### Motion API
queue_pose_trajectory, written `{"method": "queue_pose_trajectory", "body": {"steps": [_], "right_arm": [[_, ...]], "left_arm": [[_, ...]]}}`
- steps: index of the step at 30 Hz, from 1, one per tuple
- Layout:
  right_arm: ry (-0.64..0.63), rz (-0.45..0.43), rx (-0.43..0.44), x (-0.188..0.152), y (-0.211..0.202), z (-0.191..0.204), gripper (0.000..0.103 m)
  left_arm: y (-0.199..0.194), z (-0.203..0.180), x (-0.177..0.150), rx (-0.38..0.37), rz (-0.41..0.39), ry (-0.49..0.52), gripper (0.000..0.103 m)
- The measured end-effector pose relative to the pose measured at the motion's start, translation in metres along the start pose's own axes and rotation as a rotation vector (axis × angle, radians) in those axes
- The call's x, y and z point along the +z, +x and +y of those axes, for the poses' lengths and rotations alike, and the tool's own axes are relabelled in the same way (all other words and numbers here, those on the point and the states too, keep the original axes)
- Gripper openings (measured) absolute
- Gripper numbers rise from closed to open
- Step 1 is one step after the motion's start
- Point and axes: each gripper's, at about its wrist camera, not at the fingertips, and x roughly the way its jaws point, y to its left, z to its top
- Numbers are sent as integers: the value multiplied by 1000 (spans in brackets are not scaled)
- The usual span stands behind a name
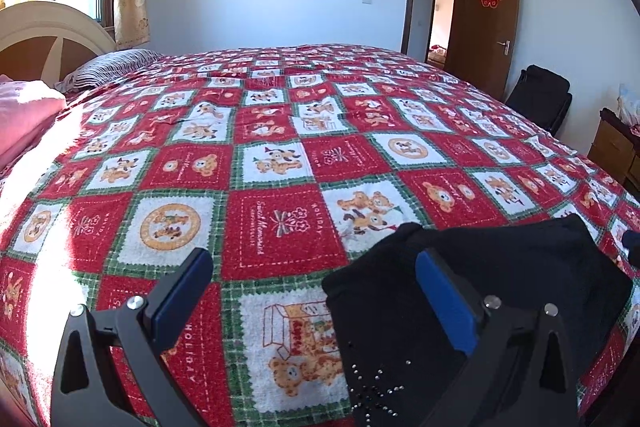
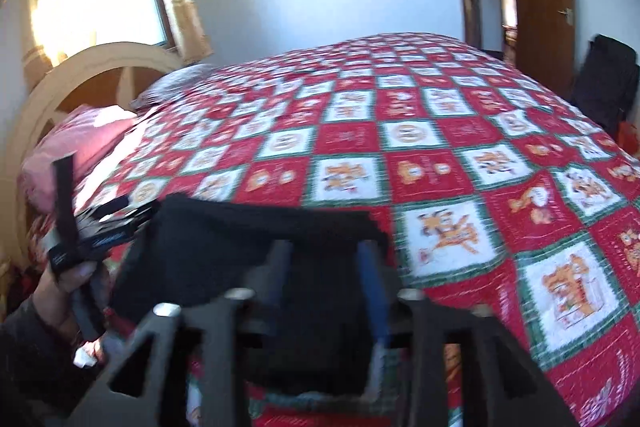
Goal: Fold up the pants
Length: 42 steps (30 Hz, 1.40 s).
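Black pants on the checked bedspread, both of your grippers at the near edge of the bed.

The pants [image 1: 480,287] lie folded on the red, white and green bedspread [image 1: 280,155], at its near edge and far from the headboard [image 1: 44,35] side where the pink pillow [image 1: 24,115] is. Your left gripper [image 1: 316,291] stands wide apart and grasps nothing: its left finger is over bare bedspread, and its right finger, the one with the blue pad [image 1: 444,303], lies against the top of the pants. Your right gripper [image 2: 324,287] appears blurred; its fingers stand partly apart with the dark cloth of the pants [image 2: 240,247] between and under them, but you cannot tell from this view if the pads press on it. To the left of the pants, your left hand [image 2: 76,291] holds the other device.
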Motion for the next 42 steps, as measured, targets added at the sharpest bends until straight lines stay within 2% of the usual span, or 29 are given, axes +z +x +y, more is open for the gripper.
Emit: {"method": "queue_pose_trajectory", "body": {"steps": [3, 7, 15, 19, 22, 26, 28, 30, 32, 34, 37, 38, 42], "right_arm": [[-59, 68, 5, -15, 10, 14, 58], [-54, 164, -15, -29, 30, 5, 57], [-46, 209, -69, -36, 30, -15, 57], [-19, 174, -48, -28, 21, -15, 57], [-5, 77, -37, -13, 5, -9, 58], [1, -4, 44, 13, 9, -2, 58], [26, 9, 53, 21, 27, -4, 58], [92, 98, 46, 24, 61, -18, 58], [144, 128, 41, 21, 82, -33, 58], [139, 109, 54, 22, 76, -34, 58], [123, 66, 17, 21, 54, -30, 58], [114, 51, 9, 20, 46, -27, 58], [52, 69, 76, 5, 22, -6, 58]], "left_arm": [[-5, -2, 0, -9, -1, -1, 103], [-14, -6, -3, -24, -7, 13, 103], [-25, -15, -15, -51, 9, 33, 103], [-36, -25, -26, -45, -6, 89, 103], [-31, -34, -31, -5, -6, 150, 103], [-20, -32, -35, 4, 25, 142, 103], [-15, -27, -37, -3, 37, 131, 103], [-12, -21, -39, -36, 54, 95, 103], [-13, -17, -37, -64, 61, 63, 103], [-22, -19, -33, -36, 20, 67, 103], [-34, -26, -18, -46, -57, 80, 103], [-32, -28, -12, -35, -59, 98, 103], [-12, -34, 4, 28, -46, 154, 103]]}}
